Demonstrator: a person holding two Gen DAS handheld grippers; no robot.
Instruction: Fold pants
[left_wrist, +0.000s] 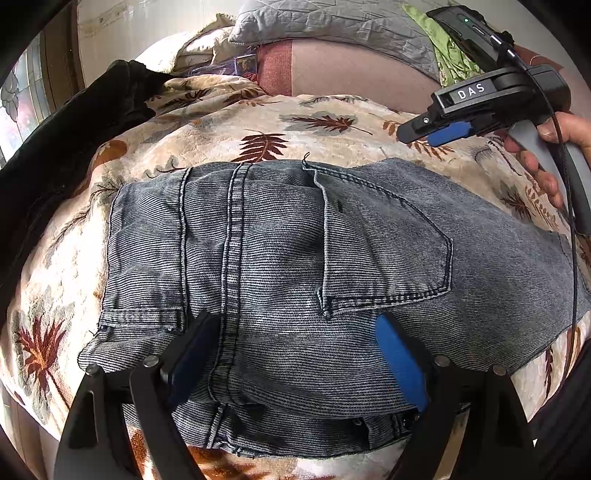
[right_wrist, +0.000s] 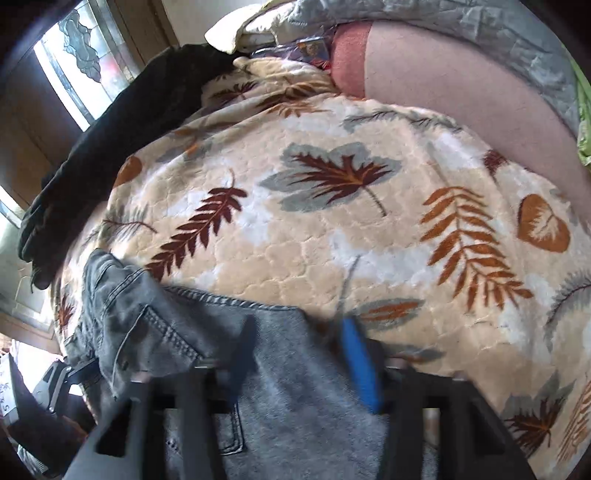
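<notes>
Pants (left_wrist: 280, 280) folded beneath both pairs of fingers (left_wrist: 400, 360) — all spread wide, gripping nothing.

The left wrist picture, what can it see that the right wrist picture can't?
Only the left wrist view shows the other tongs from outside, with a hand on the handle, and the jeans' back pocket whole. Only the right wrist view shows the orange heart-shaped leaf. Both show the folded grey jeans on the leaf-print blanket, a black cloth and open tongs.
</notes>
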